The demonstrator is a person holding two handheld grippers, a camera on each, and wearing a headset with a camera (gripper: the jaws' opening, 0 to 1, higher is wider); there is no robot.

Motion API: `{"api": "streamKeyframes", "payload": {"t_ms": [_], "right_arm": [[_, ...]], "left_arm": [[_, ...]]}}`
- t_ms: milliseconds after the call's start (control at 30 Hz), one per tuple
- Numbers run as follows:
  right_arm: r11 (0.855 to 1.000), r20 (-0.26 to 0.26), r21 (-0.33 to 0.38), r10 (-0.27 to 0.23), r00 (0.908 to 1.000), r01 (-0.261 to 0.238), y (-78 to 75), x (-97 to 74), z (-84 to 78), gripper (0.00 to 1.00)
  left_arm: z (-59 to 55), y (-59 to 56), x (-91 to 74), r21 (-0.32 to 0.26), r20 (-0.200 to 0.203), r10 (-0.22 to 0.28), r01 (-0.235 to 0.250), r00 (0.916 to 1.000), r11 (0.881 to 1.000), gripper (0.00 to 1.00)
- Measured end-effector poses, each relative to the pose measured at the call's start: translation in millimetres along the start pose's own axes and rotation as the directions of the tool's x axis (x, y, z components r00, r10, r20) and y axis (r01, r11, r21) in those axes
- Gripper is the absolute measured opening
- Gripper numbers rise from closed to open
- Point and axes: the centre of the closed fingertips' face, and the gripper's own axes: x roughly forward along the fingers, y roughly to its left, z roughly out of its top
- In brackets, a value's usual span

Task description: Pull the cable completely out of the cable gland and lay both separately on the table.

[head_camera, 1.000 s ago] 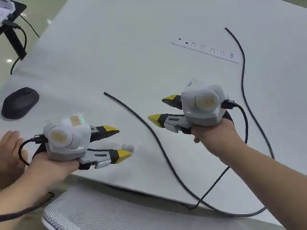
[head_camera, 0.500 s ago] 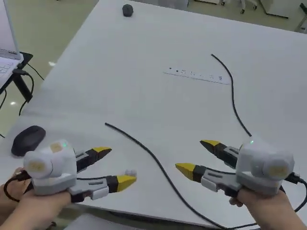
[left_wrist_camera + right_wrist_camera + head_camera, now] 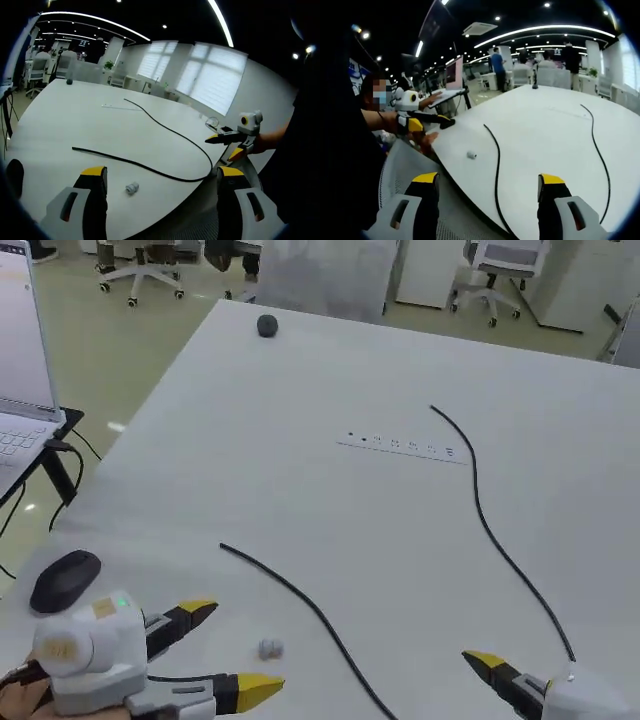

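**A:** Looking finished to you?

**B:** Pretty much, I'd judge. The gland (image 3: 270,648) lies alone on the bench (image 3: 330,370). The cable (image 3: 300,598) runs past at its 2 o'clock, clear of it.

**A:** And the grippers?

**B:** The left gripper (image 3: 243,645) sits at the gland's 9 o'clock, jaws spread, holding nothing. The right gripper (image 3: 488,178), off at 3 o'clock, is just as wide and empty. I see no step left.
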Motion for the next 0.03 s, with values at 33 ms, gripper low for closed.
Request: {"api": "streamKeyframes", "payload": {"t_ms": [33], "right_arm": [[1.000, 0.000, -0.002, 0.001, 1.0000, -0.001, 1.3, -0.4, 0.0, 0.82]], "left_arm": [[1.3, -0.9, -1.2, -0.001, 0.004, 0.001, -0.001, 1.0000, 1.000, 0.91]]}}
